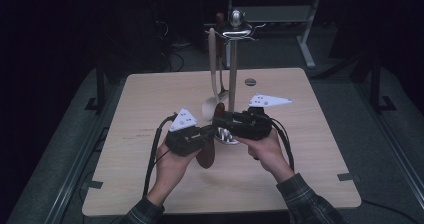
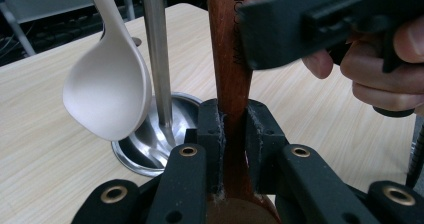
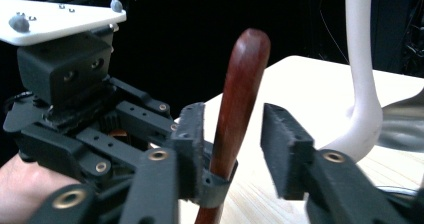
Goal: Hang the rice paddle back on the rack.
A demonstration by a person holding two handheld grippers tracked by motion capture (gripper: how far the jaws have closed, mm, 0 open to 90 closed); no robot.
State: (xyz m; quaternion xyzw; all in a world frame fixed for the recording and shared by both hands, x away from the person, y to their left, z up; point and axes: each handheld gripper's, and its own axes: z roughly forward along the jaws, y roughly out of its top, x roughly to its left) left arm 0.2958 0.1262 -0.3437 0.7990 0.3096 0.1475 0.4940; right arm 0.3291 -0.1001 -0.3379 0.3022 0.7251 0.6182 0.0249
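We are clamping the left gripper [image 2: 232,134] on the dark wooden spoon [image 2: 231,59], its pads pressing both sides of the handle just above the bowl, and holding it upright over the middle of the table [image 1: 150,184], just in front of the steel utensil stand [image 1: 232,59] where a white ladle [image 2: 107,91] is hanging. Our right gripper [image 3: 232,149] is reaching around the spoon's upper handle; one pad is touching it while the other is standing apart, so we are not yet gripping
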